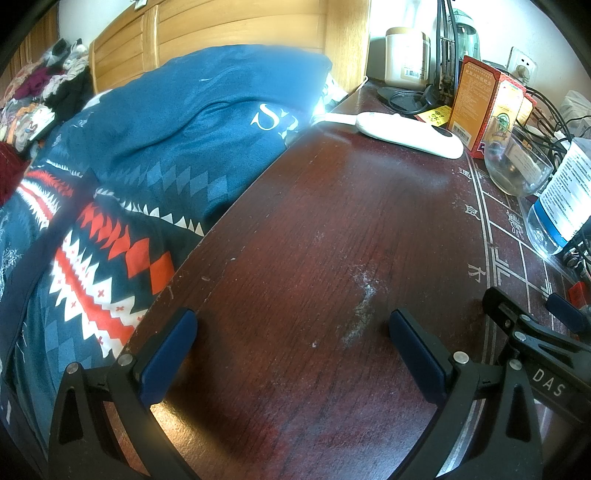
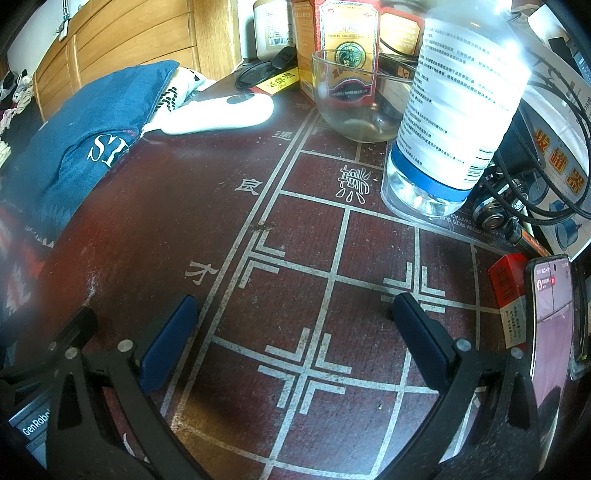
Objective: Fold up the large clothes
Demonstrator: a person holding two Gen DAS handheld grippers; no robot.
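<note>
Both sets of fingers are held wide apart over the dark red bench [image 1: 314, 240], and nothing is gripped. The left gripper [image 1: 293, 354] is nearer the bench's left edge than the right gripper [image 2: 295, 339]. Past that edge, the blue patterned cloth [image 1: 155, 147] is spread on the bed, stretching away toward the wooden headboard [image 1: 221, 26].

Our right gripper [image 2: 293, 339] hangs spread over the chessboard-marked table [image 2: 303, 258], grasping nothing. We note bottle [image 2: 454, 110], glass bowl [image 2: 354, 99], phone [image 2: 548, 332] right.
</note>
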